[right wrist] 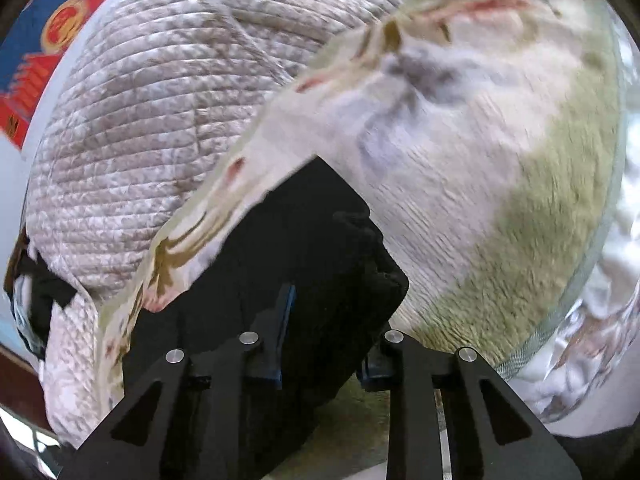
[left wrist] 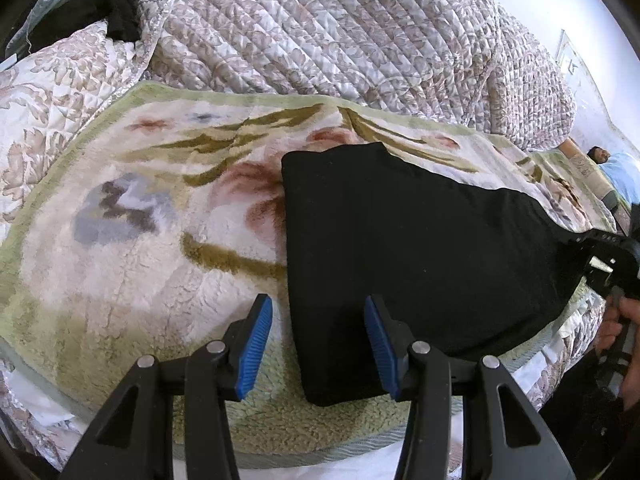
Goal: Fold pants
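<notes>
The black pants (left wrist: 408,248) lie folded on a fluffy floral blanket (left wrist: 132,216) on the bed. My left gripper (left wrist: 318,320) is open, its blue pads astride the near left corner of the pants, the right pad over the cloth. My right gripper (left wrist: 600,264) holds the pants' right end. In the right wrist view the right gripper (right wrist: 328,312) has a thick bunch of the black pants (right wrist: 304,248) between its fingers, and the cloth hides the pad tips.
A quilted floral bedspread (left wrist: 328,28) lies heaped behind the blanket. A dark garment (left wrist: 120,12) lies at the far left. A person in a light blue top (left wrist: 620,172) lies at the far right. The blanket's front edge (left wrist: 280,452) is close below my left gripper.
</notes>
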`<state>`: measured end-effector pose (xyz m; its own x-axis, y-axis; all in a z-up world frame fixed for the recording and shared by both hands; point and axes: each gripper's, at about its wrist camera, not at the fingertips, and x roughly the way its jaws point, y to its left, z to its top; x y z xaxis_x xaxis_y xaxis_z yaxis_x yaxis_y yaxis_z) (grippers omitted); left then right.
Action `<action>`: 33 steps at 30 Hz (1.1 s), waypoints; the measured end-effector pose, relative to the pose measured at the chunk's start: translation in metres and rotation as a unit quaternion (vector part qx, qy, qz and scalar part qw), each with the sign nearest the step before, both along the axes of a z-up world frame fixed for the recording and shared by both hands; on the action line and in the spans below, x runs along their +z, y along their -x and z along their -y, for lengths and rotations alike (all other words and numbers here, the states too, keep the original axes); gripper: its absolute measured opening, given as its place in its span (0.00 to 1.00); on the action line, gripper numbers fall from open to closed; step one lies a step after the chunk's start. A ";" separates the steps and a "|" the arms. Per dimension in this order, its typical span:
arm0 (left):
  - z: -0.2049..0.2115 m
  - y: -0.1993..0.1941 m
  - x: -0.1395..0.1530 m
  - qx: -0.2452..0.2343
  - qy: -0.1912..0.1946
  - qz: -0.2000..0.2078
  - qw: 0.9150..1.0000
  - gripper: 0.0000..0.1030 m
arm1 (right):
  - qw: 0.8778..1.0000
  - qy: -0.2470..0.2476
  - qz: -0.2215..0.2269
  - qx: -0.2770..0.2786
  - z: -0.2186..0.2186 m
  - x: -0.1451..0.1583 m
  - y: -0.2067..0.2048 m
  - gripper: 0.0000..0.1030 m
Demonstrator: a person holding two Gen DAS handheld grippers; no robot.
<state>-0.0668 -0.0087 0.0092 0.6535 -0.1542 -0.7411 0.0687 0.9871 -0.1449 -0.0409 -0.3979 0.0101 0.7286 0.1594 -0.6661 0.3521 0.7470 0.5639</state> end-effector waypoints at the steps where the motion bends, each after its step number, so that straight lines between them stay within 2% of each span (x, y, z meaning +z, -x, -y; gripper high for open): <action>1: -0.001 0.000 0.000 0.002 -0.002 0.000 1.000 0.49 | 1.000 0.008 0.009 0.006 -0.003 0.007 0.000 0.24; 6: -0.008 0.000 0.005 0.015 -0.003 0.004 1.000 0.49 | 0.998 0.037 0.042 0.039 -0.023 0.039 -0.006 0.22; 10: -0.017 0.001 0.008 0.028 0.000 0.007 1.000 0.49 | 0.991 0.063 0.078 0.091 -0.059 0.071 -0.014 0.21; 12: -0.024 0.001 0.010 0.036 0.002 0.009 0.999 0.49 | 0.985 0.075 0.095 0.121 -0.080 0.085 -0.016 0.21; 16: -0.039 0.004 0.014 0.056 0.006 0.015 0.998 0.49 | 0.964 0.096 0.124 0.215 -0.142 0.103 -0.018 0.21; 19: -0.055 0.007 0.016 0.079 0.012 0.018 0.997 0.49 | 0.944 0.100 0.120 0.291 -0.191 0.090 -0.020 0.21; 22: -0.072 0.009 0.017 0.103 0.017 0.017 0.994 0.49 | 0.921 0.092 0.083 0.370 -0.237 0.054 -0.025 0.21; 24: -0.081 0.011 0.016 0.116 0.022 0.016 0.993 0.49 | 0.906 0.113 0.050 0.404 -0.264 0.023 -0.025 0.22; 26: -0.086 0.013 0.015 0.123 0.025 0.016 0.992 0.49 | 0.903 0.131 0.055 0.406 -0.271 0.018 -0.021 0.22; 29: -0.088 0.013 0.013 0.123 0.029 0.014 0.992 0.49 | 0.904 0.142 0.067 0.398 -0.270 0.032 -0.019 0.22; 31: -0.089 0.013 0.014 0.124 0.032 0.014 0.992 0.49 | 0.900 0.158 0.083 0.397 -0.275 0.045 -0.014 0.22; 33: -0.087 0.012 0.015 0.121 0.033 0.016 0.992 0.49 | 0.899 0.151 0.092 0.400 -0.281 0.049 -0.012 0.22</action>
